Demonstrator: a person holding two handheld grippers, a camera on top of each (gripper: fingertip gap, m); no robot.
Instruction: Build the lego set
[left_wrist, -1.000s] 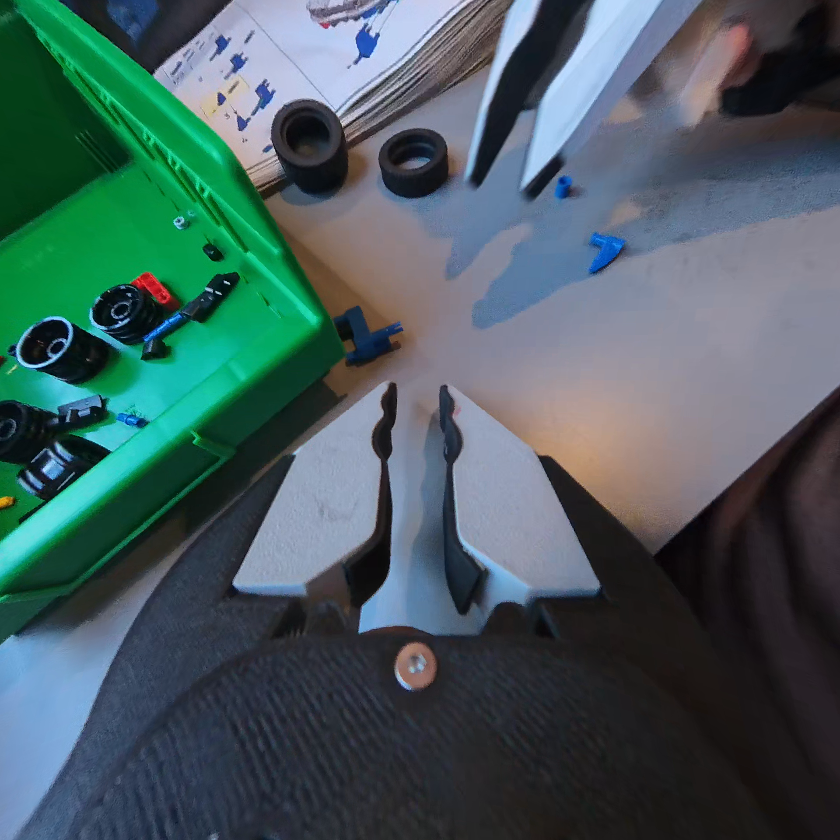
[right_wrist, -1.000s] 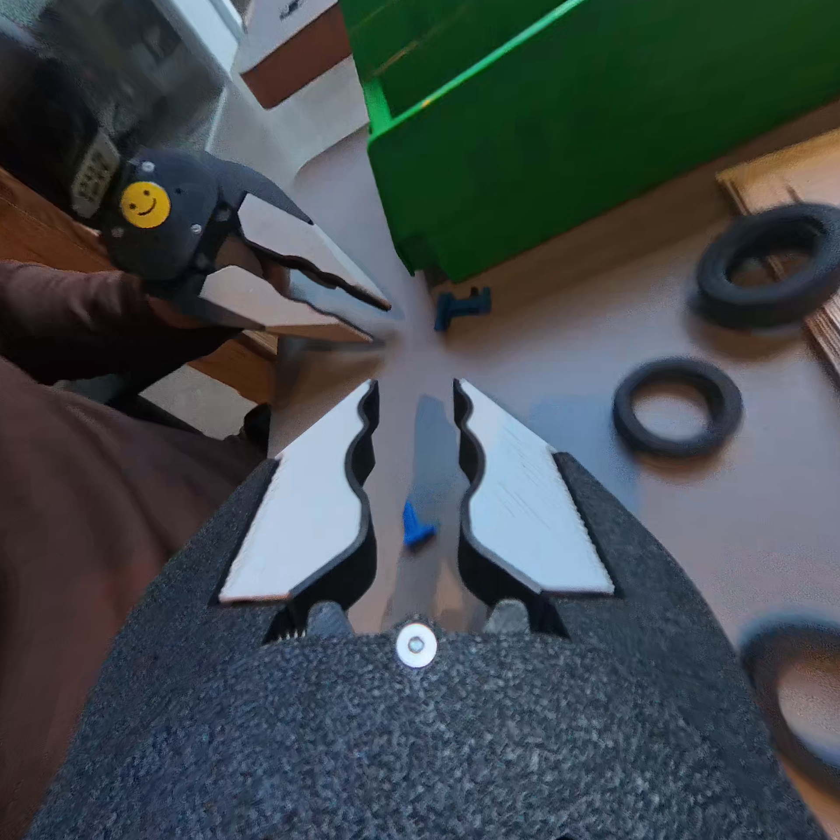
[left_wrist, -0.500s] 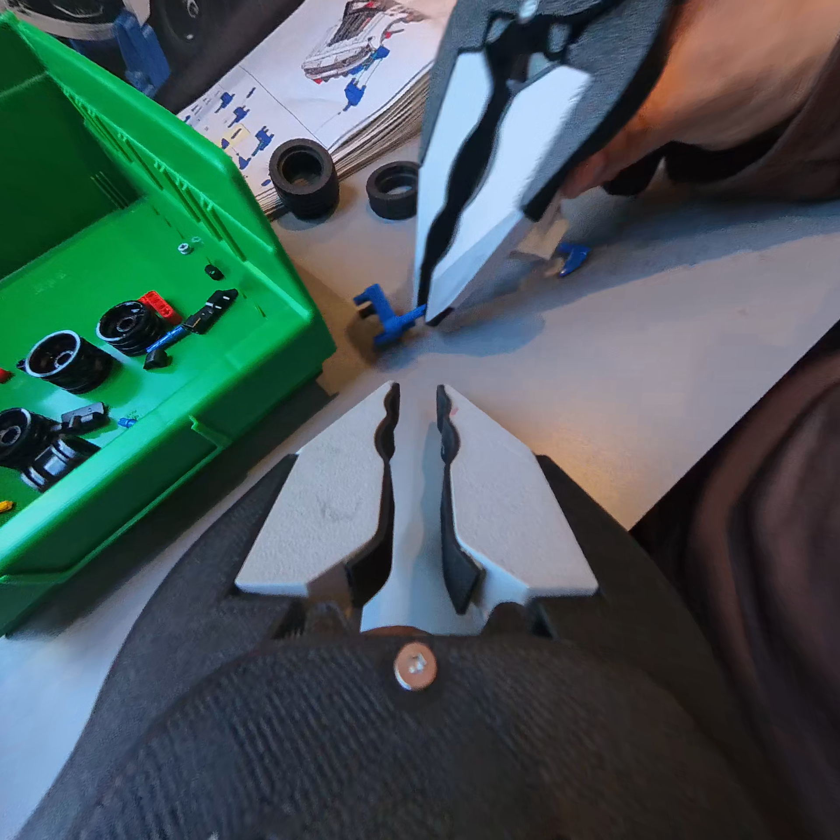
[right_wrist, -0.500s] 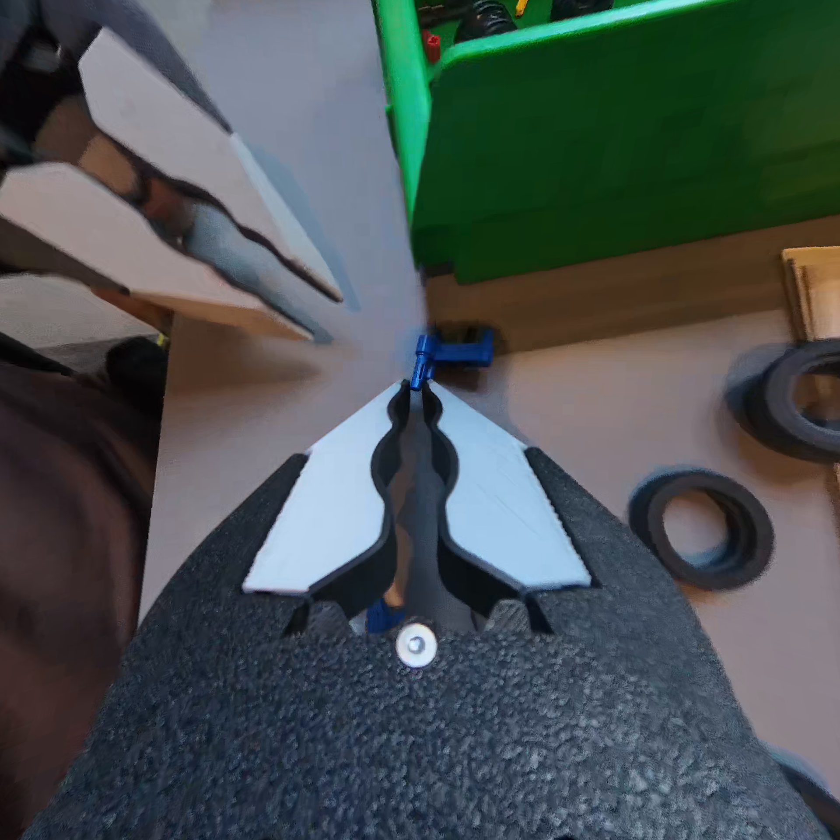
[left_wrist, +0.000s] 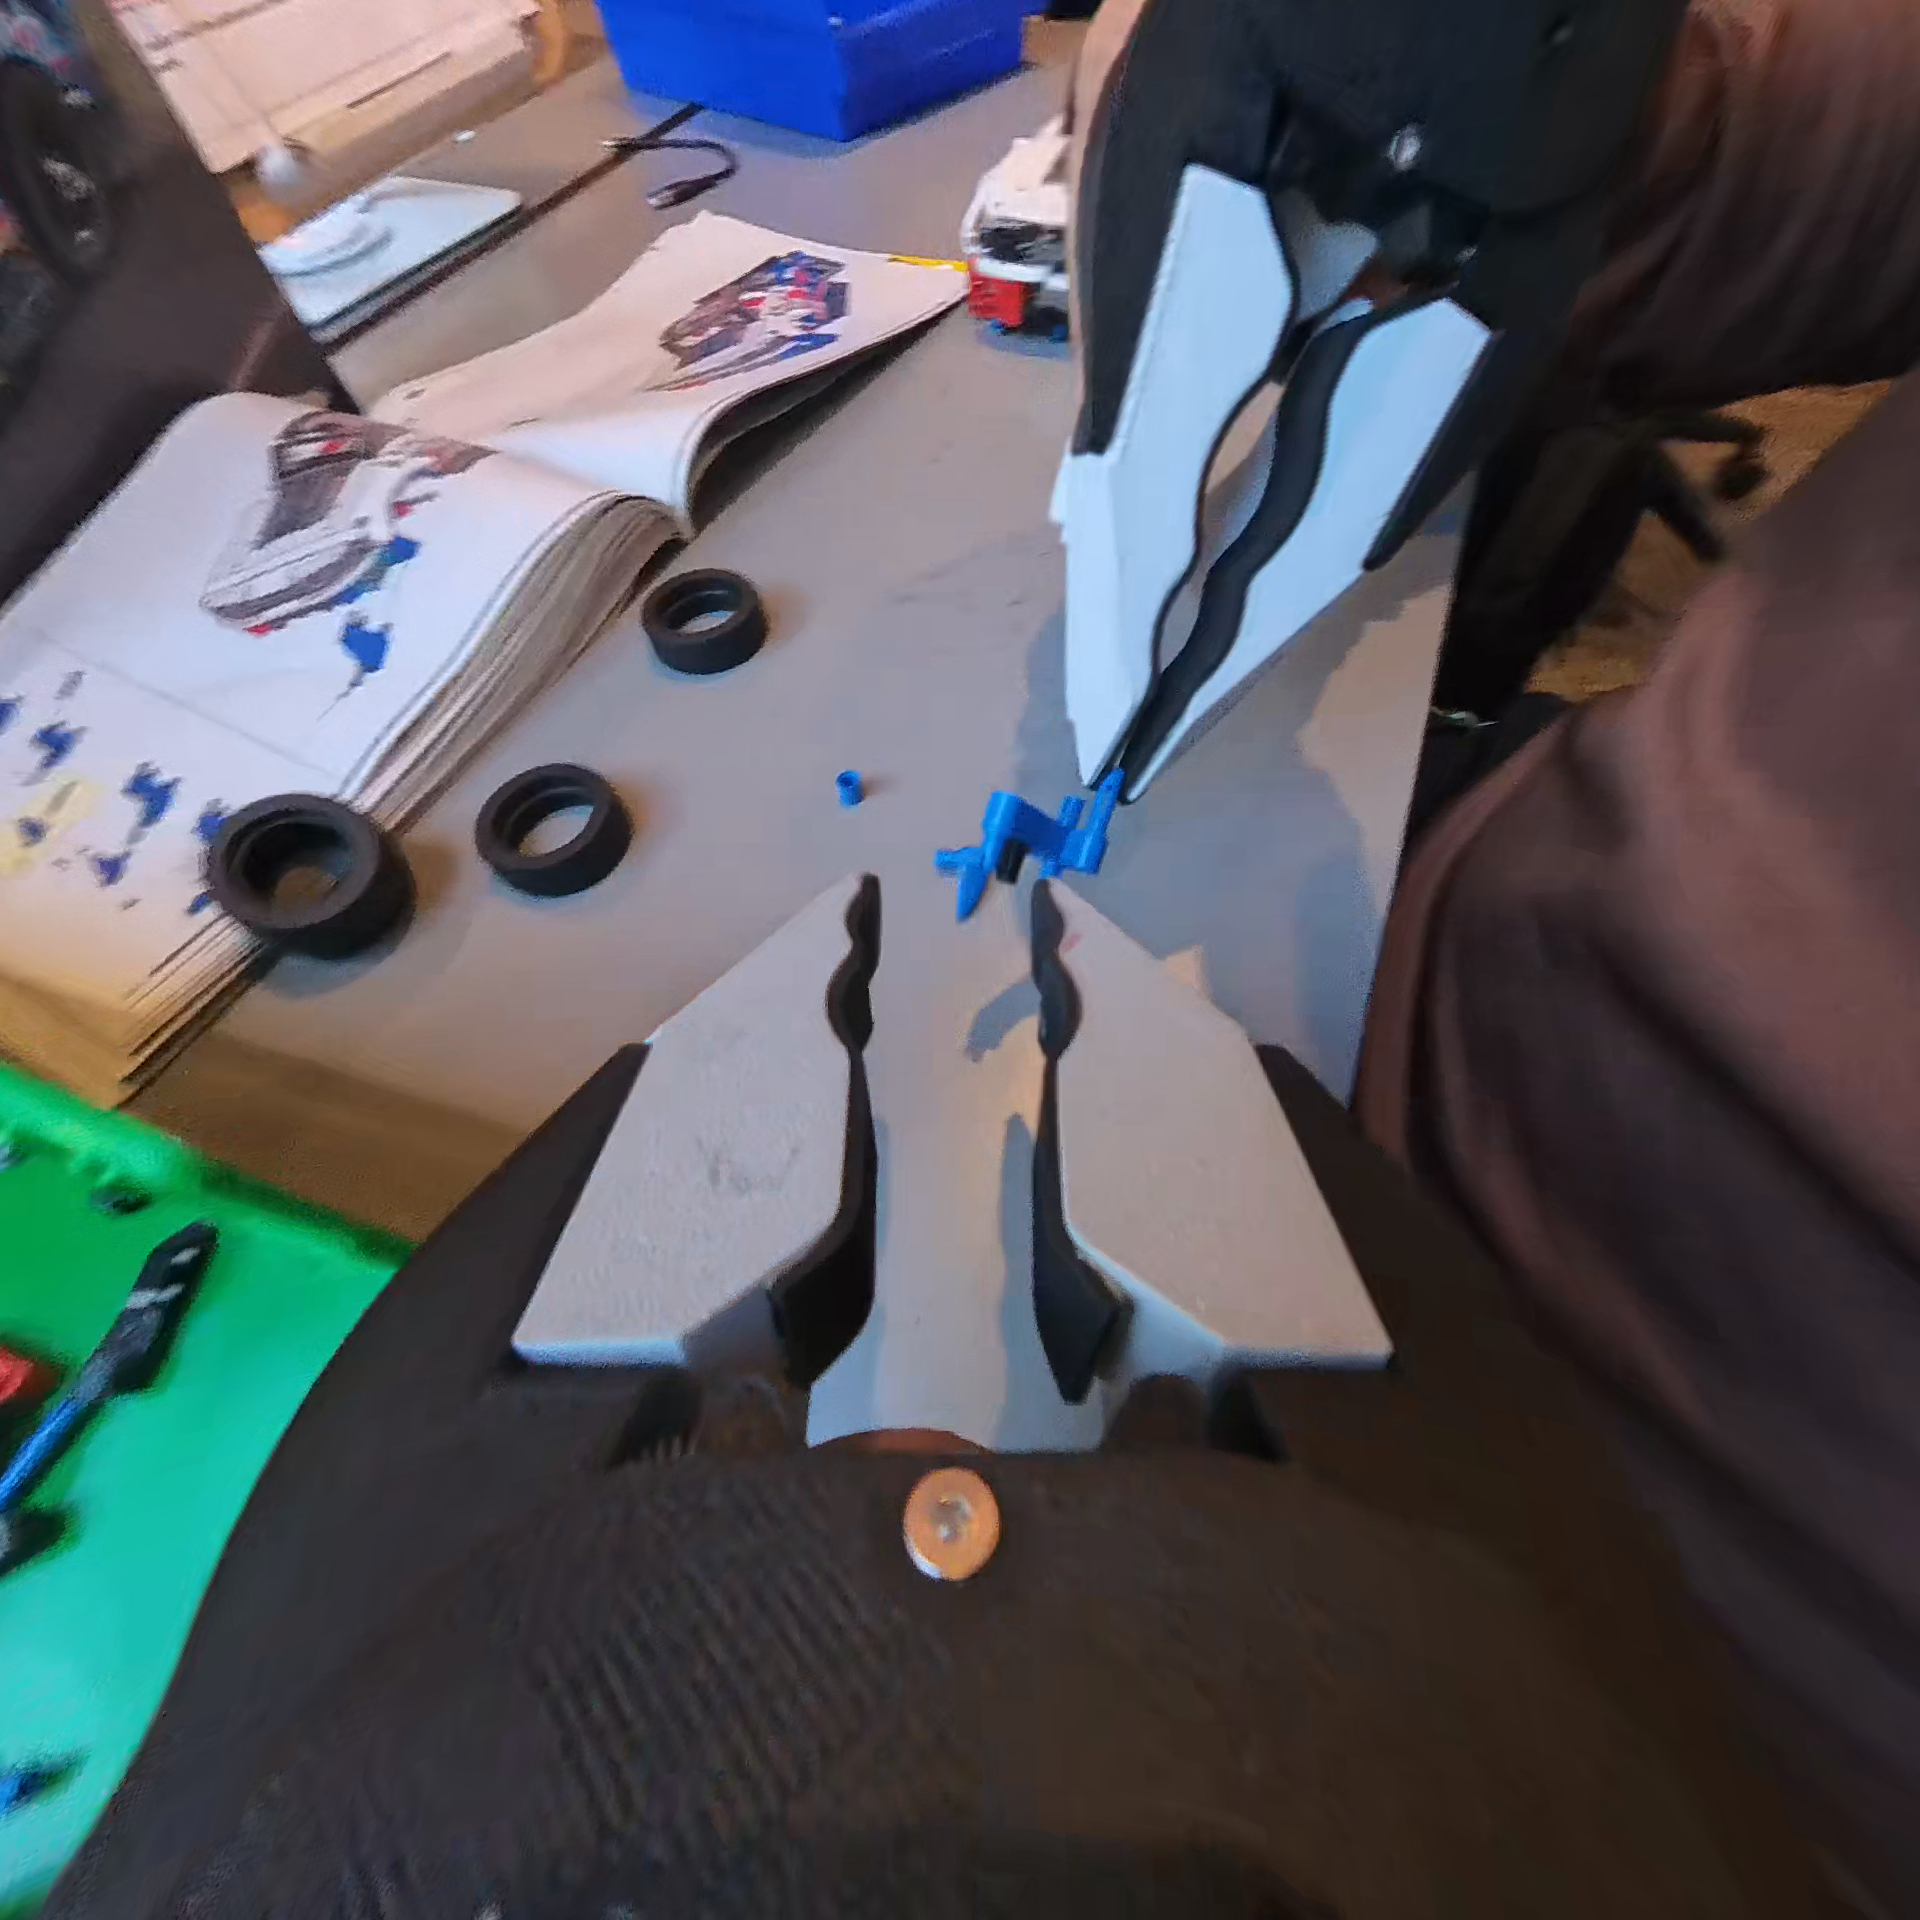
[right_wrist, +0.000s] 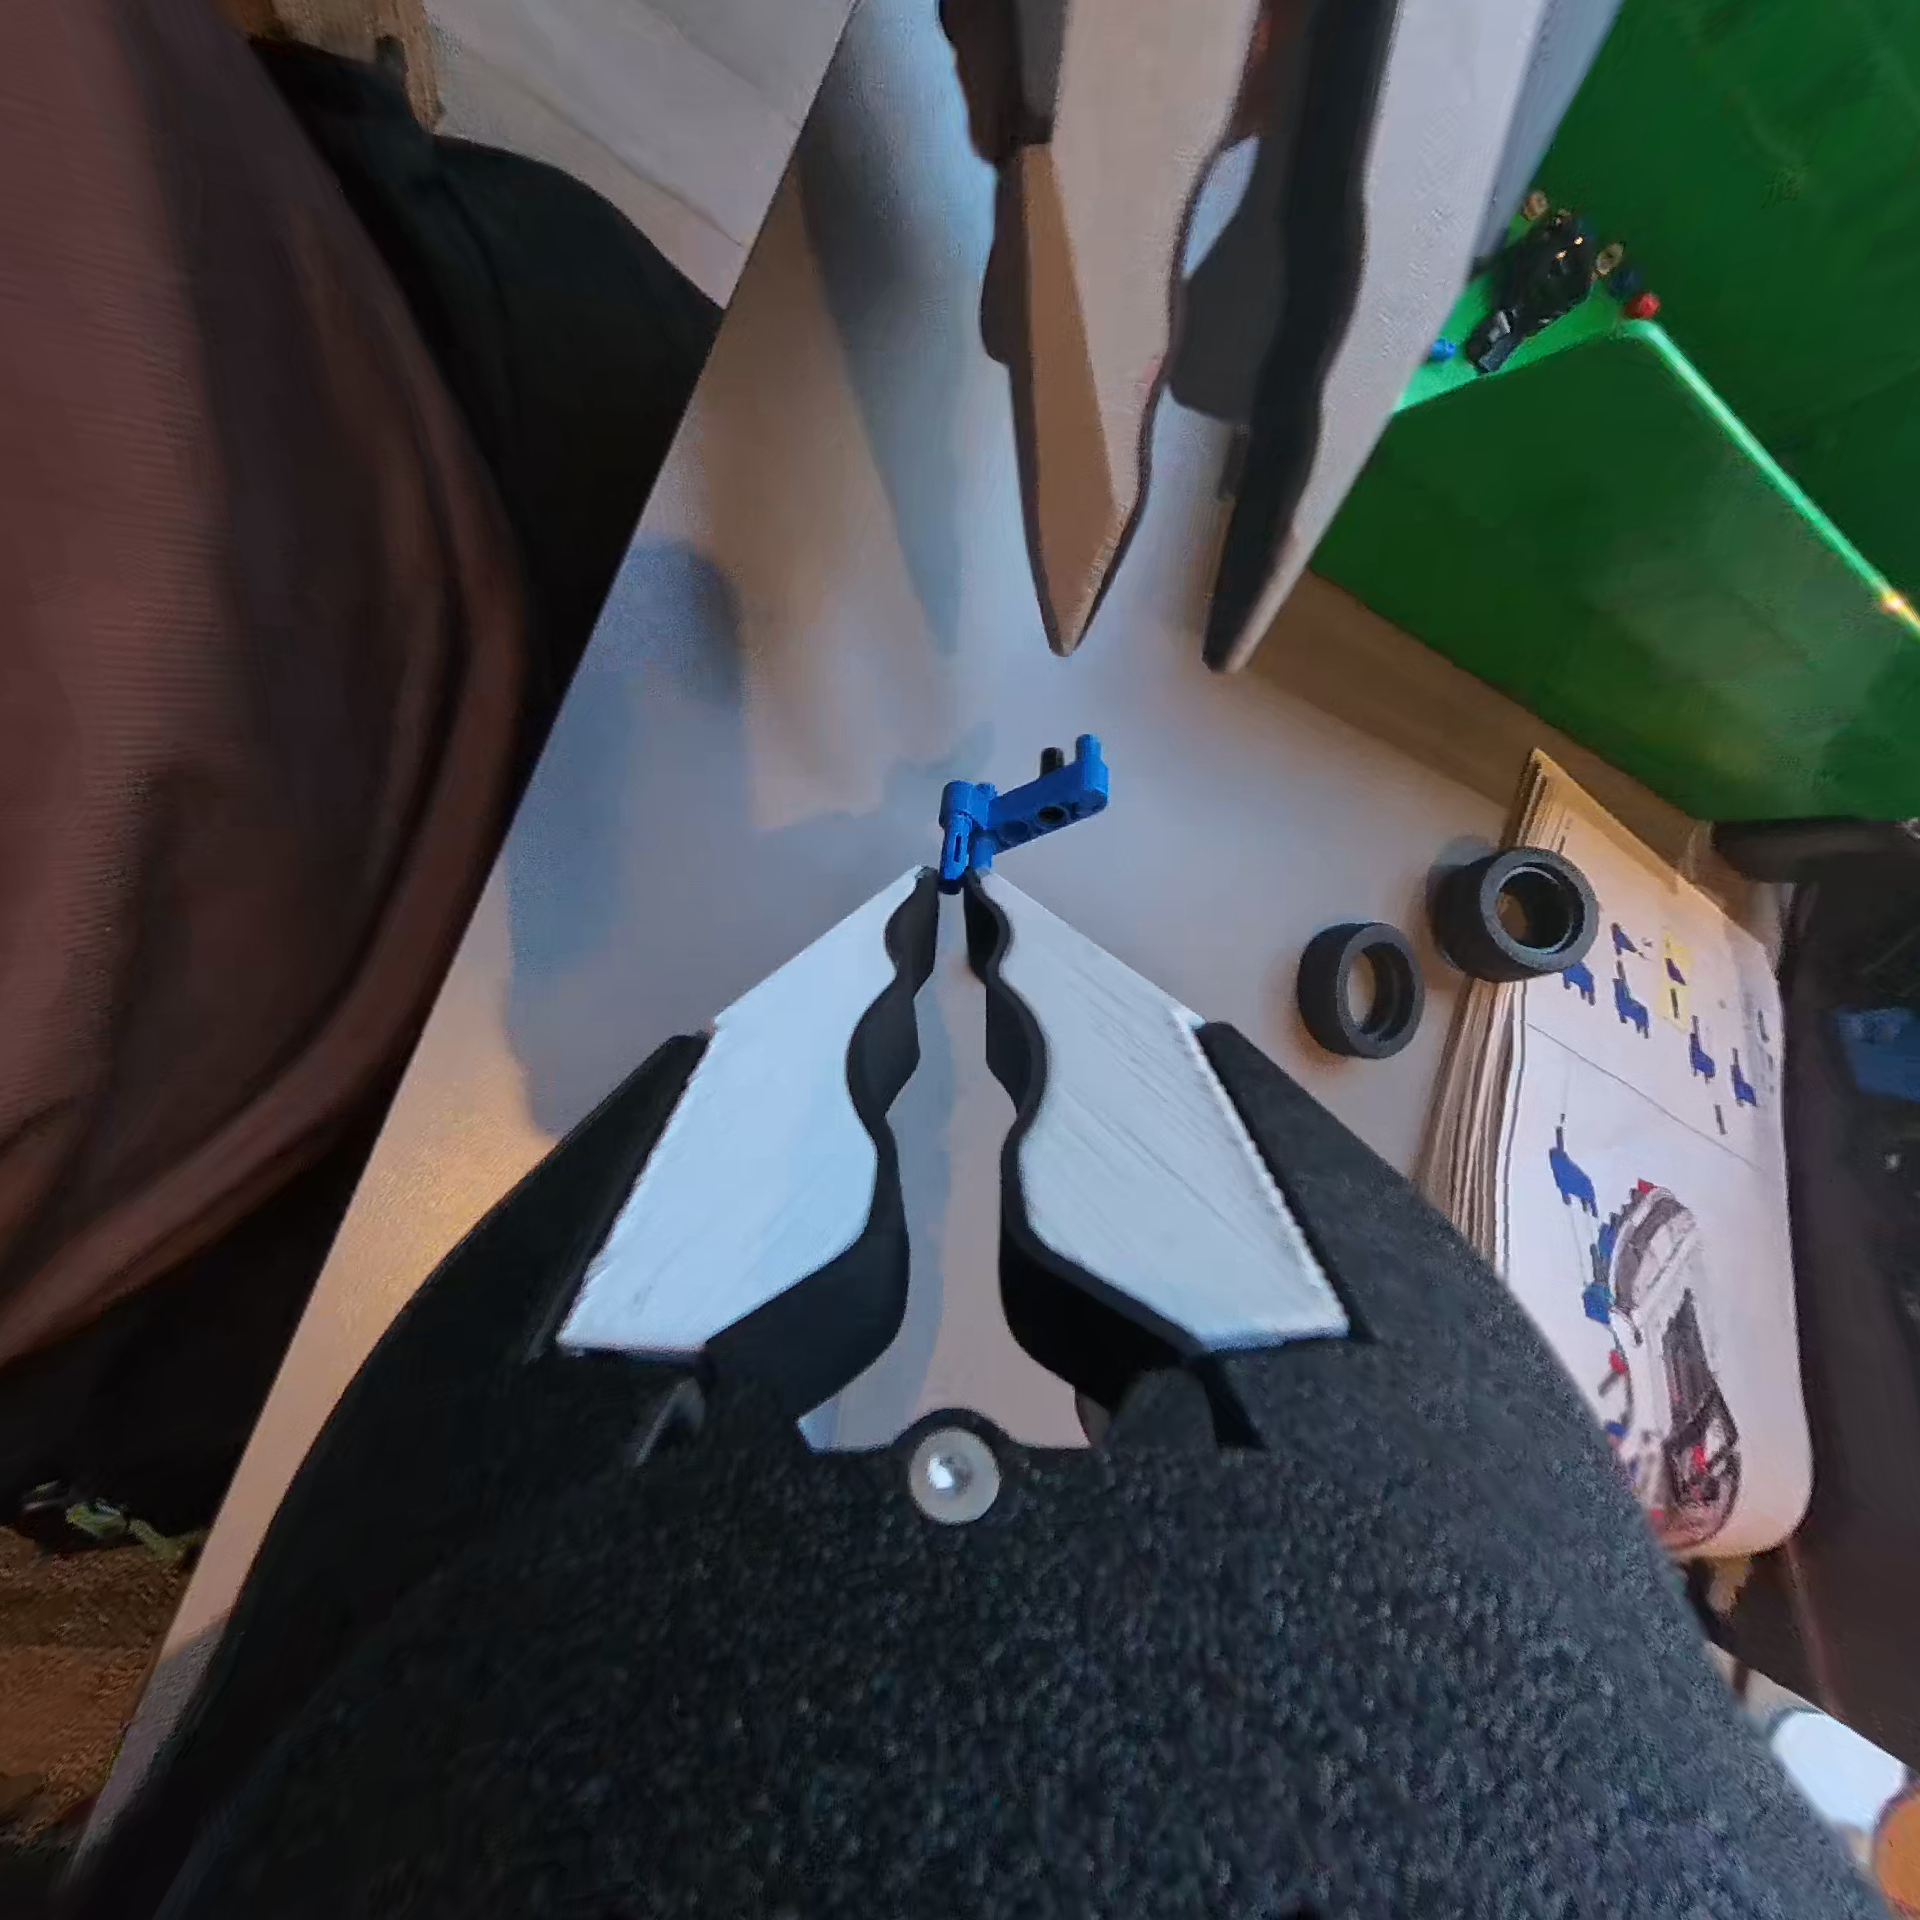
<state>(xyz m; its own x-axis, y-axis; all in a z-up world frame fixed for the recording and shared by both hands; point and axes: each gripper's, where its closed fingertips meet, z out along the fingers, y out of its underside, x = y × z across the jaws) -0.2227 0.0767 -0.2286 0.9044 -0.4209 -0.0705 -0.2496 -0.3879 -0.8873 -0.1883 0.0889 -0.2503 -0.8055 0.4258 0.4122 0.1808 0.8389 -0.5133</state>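
Note:
My right gripper (right_wrist: 951, 878) is shut on the end pin of a small blue lego assembly (right_wrist: 1023, 805) and holds it above the grey table (right_wrist: 727, 644). In the left wrist view the right gripper (left_wrist: 1112, 784) comes down from the upper right with the blue assembly (left_wrist: 1029, 831) at its tips. My left gripper (left_wrist: 951, 899) is open and empty, its tips just short of the assembly. It also shows in the right wrist view (right_wrist: 1138, 649), facing the piece. A small blue curved part (left_wrist: 961, 878) shows just under the assembly. A blue pin (left_wrist: 850, 788) lies on the table.
Three black tyres (left_wrist: 704, 620) (left_wrist: 553, 829) (left_wrist: 307, 873) sit by the open instruction book (left_wrist: 312, 582). A green bin (left_wrist: 156, 1455) of parts is at lower left. A part-built model (left_wrist: 1018, 260) and a blue bin (left_wrist: 810, 52) stand at the back. The person's brown sleeve is along the table's right edge. Spacing between my two grippers at the tips: around 5 centimeters.
My right gripper shut on the blue assembly beside the green bin, lifted it and carried it to the table's front. My left gripper swung away from the bin to face it and opened wider.

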